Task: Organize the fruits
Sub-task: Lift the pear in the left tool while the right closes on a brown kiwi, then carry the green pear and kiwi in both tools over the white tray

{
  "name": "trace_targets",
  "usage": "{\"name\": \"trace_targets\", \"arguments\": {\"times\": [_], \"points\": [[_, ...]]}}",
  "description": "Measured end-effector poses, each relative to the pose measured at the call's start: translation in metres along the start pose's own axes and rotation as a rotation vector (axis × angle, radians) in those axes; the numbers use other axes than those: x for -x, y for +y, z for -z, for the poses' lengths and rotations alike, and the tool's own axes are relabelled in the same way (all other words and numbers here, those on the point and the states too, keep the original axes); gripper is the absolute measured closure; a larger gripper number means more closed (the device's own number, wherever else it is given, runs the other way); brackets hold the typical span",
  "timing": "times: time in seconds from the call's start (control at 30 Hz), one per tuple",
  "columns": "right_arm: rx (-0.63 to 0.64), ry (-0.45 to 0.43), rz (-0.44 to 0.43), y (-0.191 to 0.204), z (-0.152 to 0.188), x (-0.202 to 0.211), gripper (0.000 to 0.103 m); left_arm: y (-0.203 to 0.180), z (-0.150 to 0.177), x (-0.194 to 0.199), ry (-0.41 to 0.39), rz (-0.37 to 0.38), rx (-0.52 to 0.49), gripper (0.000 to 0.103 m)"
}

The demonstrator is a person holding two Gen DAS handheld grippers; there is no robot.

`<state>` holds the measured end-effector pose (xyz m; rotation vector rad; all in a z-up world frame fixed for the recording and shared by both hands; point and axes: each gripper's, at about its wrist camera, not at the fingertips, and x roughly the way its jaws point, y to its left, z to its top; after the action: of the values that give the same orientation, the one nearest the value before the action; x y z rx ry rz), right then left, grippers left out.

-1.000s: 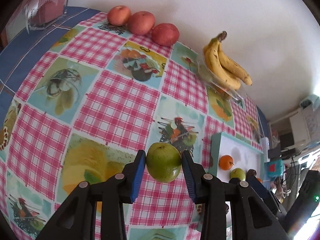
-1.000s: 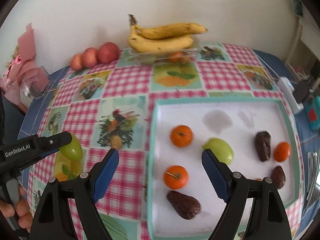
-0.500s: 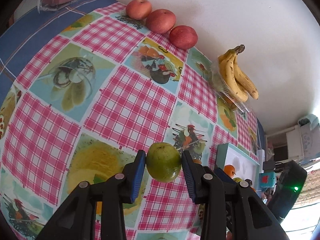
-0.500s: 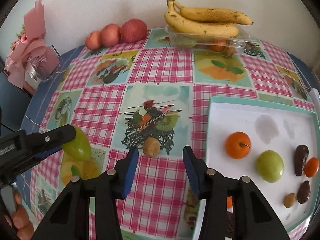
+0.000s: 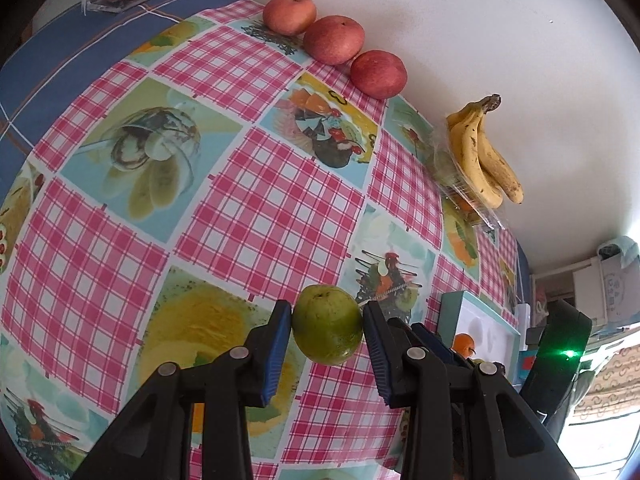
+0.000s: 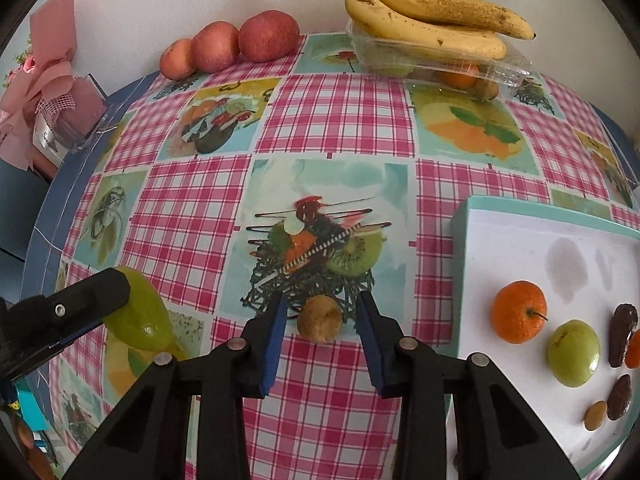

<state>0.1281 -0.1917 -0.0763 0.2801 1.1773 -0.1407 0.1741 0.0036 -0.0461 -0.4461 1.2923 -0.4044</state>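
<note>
left gripper (image 5: 327, 330) squeezes green fruit (image 5: 327, 330), round, firm | right gripper (image 6: 320, 322) jaws have just been closing around small brown fruit (image 6: 320, 323), not yet touching | light, may roll: pinch its middle

Two claw-mounted fisheyes, close, angled steeply down; shared checked tablecloth (image 5: 256, 216), apples (image 6: 268, 36), bananas (image 5: 480, 160).

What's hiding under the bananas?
The bananas lie on a clear plastic box. Inside it you can see an orange fruit and something green. The rest is covered by the bananas and glare.
</note>
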Motion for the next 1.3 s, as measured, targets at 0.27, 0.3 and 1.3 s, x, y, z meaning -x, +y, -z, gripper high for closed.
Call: {"name": "trace_targets", "arguments": {"times": [0.27,0.3,1.3], "points": [[-0.012,0.000,-0.008,-0.001,0.001,-0.002,0.078,-0.001,0.000,0.001,-0.007,-0.006,-0.003,0.064],[-0.012,-0.001,-0.010,-0.001,0.001,0.000,0.080,-0.001,0.000,0.002,-0.007,-0.007,-0.004,0.064],[-0.135,-0.243,0.002,-0.068,0.040,0.139,0.080,-0.061,0.029,0.049,-0.118,-0.035,-0.208,0.064]]}}
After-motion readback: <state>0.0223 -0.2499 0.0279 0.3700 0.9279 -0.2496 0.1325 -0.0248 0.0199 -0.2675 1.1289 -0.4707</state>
